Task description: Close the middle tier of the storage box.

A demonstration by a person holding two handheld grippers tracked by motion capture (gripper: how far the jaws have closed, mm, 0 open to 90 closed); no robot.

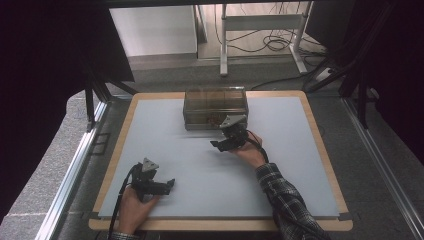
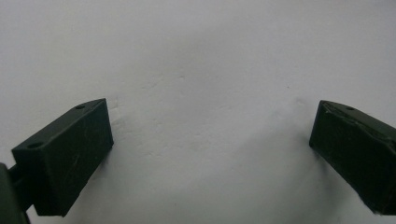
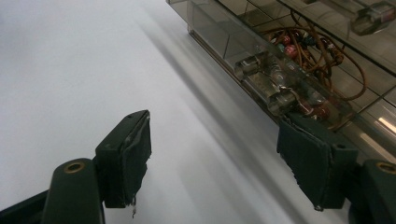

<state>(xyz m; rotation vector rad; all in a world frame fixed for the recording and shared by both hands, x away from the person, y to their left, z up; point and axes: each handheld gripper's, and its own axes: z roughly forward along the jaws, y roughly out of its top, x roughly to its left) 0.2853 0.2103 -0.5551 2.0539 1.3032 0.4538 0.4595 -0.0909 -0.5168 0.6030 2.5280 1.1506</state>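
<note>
A clear, brown-tinted plastic box (image 1: pixel 215 107) with compartments stands at the far middle of the white mat (image 1: pixel 200 170). In the right gripper view the box (image 3: pixel 261 51) holds a brown cord with red beads (image 3: pixel 322 56), and a clear latch (image 3: pixel 275 81) sits on its front wall. My right gripper (image 1: pixel 218 144) lies just in front of the box, jaws pointing left. It is open (image 3: pixel 215 154) with only mat between the pads, and one pad (image 3: pixel 308 158) is close under the latch. My left gripper (image 1: pixel 169 185) rests near the front left, open (image 2: pixel 210 135) over bare mat.
The mat lies on a wooden board (image 1: pixel 320 145) with a rim all around. Metal rails (image 1: pixel 70 170) run along both sides. Beyond the table stand a white desk frame (image 1: pixel 260 30) and loose cables (image 1: pixel 275 45) on the floor.
</note>
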